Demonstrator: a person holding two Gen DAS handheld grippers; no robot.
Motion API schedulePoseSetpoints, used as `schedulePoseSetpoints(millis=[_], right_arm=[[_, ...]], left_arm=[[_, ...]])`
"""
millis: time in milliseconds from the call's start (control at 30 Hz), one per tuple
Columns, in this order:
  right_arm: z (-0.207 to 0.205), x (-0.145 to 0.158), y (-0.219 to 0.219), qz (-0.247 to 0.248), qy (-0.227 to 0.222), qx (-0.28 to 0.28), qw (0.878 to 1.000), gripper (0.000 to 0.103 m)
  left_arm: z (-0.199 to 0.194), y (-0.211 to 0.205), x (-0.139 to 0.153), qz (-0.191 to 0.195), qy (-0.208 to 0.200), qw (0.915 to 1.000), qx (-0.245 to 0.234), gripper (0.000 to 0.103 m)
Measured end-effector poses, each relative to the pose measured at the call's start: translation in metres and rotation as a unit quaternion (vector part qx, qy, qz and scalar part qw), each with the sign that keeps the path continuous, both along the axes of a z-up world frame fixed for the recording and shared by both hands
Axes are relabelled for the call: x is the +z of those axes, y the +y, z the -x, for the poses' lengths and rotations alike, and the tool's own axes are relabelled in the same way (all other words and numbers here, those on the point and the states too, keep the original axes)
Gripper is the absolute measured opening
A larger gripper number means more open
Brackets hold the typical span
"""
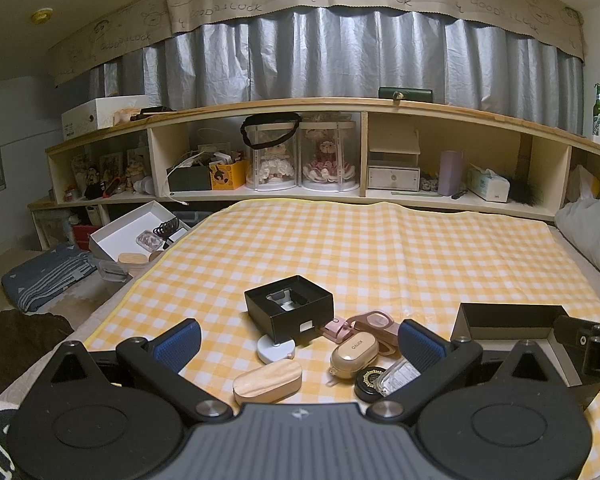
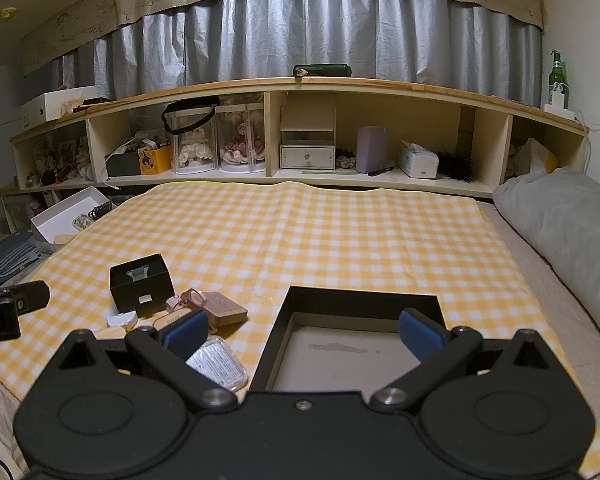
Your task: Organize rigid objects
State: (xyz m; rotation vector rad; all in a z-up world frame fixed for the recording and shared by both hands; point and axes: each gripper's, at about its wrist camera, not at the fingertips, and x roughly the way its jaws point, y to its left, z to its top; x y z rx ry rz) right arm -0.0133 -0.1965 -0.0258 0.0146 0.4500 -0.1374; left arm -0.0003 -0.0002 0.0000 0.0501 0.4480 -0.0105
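A cluster of small rigid items lies on the yellow checked cloth. In the left wrist view I see a small black box, a white disc, a wooden oval case, a beige earbud case, pink pieces, a black round tin and a clear plastic case. My left gripper hangs open over them, holding nothing. My right gripper is open above the near left part of an open black tray. The clear plastic case lies beside that tray.
A long wooden shelf with dolls, boxes and tissues runs behind the bed. A grey pillow lies at the right. A white box with small items sits off the cloth's left edge. A green bottle stands on the shelf top.
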Motion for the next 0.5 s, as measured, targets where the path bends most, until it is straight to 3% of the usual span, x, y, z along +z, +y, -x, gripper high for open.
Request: schedulePoseSetpoints(millis=[500], right_arm=[[0.0008, -0.0021, -0.001, 0.0, 0.001, -0.001, 1.0, 0.103]], left_arm=[[0.0001, -0.0001, 0.0, 0.0, 0.0, 1.0, 0.0, 0.103]])
